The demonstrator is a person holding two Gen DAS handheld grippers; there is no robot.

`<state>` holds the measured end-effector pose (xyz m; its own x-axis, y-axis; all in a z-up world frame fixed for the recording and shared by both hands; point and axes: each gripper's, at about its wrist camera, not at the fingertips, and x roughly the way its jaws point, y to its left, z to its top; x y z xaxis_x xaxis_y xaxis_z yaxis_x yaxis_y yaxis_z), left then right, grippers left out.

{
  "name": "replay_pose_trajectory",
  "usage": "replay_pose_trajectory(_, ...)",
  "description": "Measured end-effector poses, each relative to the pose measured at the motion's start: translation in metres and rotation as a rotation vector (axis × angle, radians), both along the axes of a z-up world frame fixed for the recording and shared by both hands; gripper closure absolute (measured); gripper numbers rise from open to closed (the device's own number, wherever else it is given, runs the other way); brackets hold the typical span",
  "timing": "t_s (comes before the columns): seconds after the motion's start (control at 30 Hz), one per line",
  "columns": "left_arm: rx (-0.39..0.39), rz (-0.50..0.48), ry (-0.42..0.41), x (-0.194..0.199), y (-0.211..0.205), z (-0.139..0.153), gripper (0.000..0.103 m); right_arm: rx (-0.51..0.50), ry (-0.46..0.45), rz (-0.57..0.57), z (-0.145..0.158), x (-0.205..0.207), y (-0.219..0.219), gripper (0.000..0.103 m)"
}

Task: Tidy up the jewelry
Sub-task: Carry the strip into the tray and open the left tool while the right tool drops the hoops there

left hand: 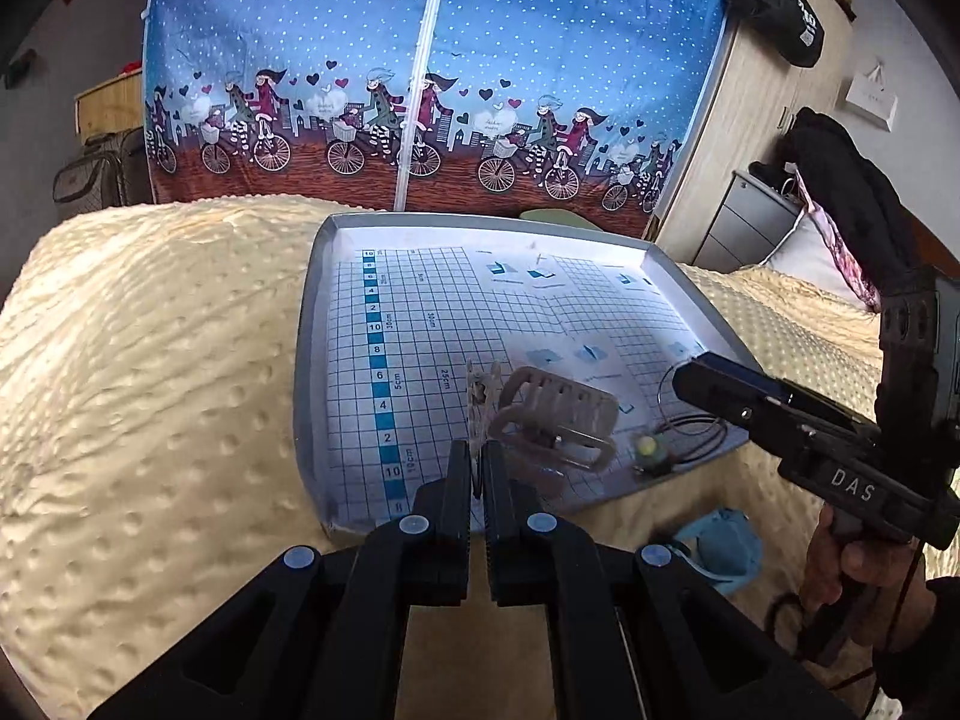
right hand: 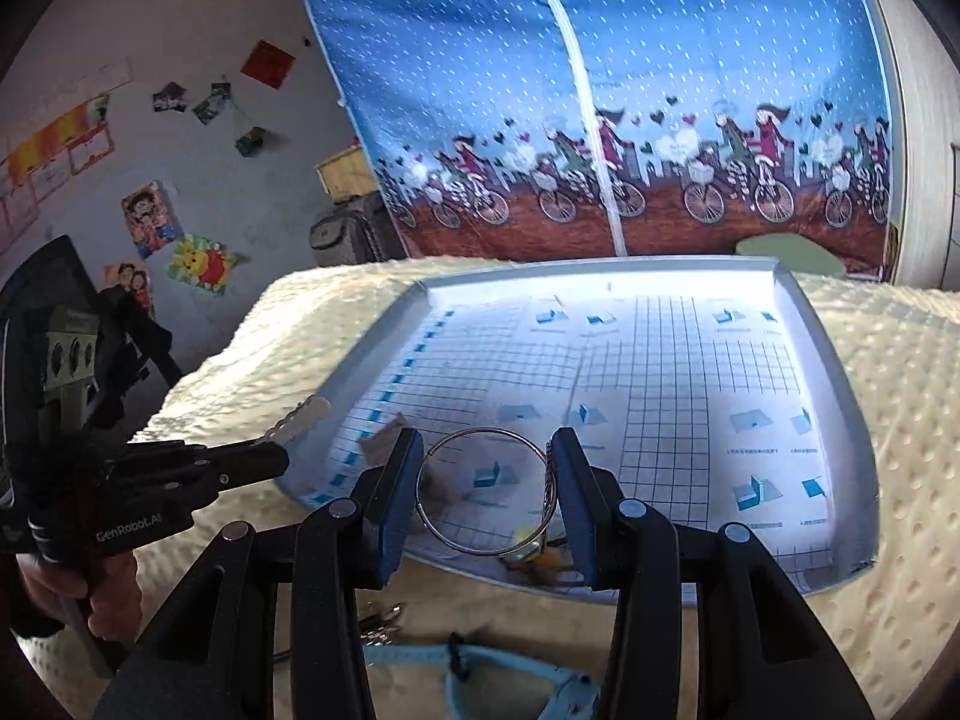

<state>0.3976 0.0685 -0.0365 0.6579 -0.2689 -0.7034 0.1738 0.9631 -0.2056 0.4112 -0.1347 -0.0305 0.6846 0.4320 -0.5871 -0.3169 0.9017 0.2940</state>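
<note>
A grey tray (left hand: 306,330) lined with grid paper lies on the bed. My left gripper (left hand: 478,462) is shut on a thin pale hair clip (left hand: 478,396), held upright over the tray's near edge. Just right of it a beige claw clip (left hand: 555,414) rests on the paper. A yellow-green bead piece (left hand: 647,449) and a black cord (left hand: 690,429) lie further right. In the right wrist view my right gripper (right hand: 487,438) is shut on a silver wire bangle (right hand: 480,547), gripped across its width above the tray's (right hand: 840,360) near edge. The left gripper (right hand: 279,456) and hair clip (right hand: 303,417) show at the left.
A cream dotted blanket (left hand: 150,360) covers the bed around the tray. A light blue strap (right hand: 510,660) and some keys (right hand: 378,618) lie on the blanket just in front of the tray. A blue printed fabric wardrobe (left hand: 420,60) stands behind the bed.
</note>
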Motion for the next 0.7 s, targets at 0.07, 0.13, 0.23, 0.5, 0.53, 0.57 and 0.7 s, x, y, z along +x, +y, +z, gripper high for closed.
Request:
replay_pose_trajectory(0.07, -0.013, 0.010, 0.005, 0.006, 0.001, -0.006, 0.099, -0.020, 0.016, -0.007, -0.008, 0.005, 0.003, 0.064)
replay_pose_trajectory(0.13, -0.031, 0.014, 0.008, 0.010, 0.003, -0.011, 0.099, -0.038, 0.033, -0.015, -0.014, 0.008, 0.003, 0.064)
replay_pose_trajectory(0.23, -0.049, 0.012, 0.026, 0.015, 0.002, -0.019, 0.099, -0.061, 0.052, -0.023, -0.020, 0.012, 0.004, 0.063)
replay_pose_trajectory(0.5, -0.103, 0.004, 0.056, 0.016, 0.002, -0.033, 0.099, -0.098, 0.084, -0.046, -0.022, 0.010, -0.003, 0.062)
replay_pose_trajectory(0.53, -0.108, 0.004, 0.059, 0.015, 0.002, -0.034, 0.099, -0.100, 0.085, -0.047, -0.021, 0.009, -0.004, 0.062)
replay_pose_trajectory(0.57, -0.112, 0.008, 0.060, 0.015, 0.003, -0.034, 0.099, -0.102, 0.088, -0.050, -0.021, 0.008, -0.005, 0.062)
replay_pose_trajectory(0.7, -0.110, 0.015, 0.069, 0.011, 0.004, -0.032, 0.099, -0.109, 0.087, -0.071, -0.017, 0.003, -0.010, 0.051)
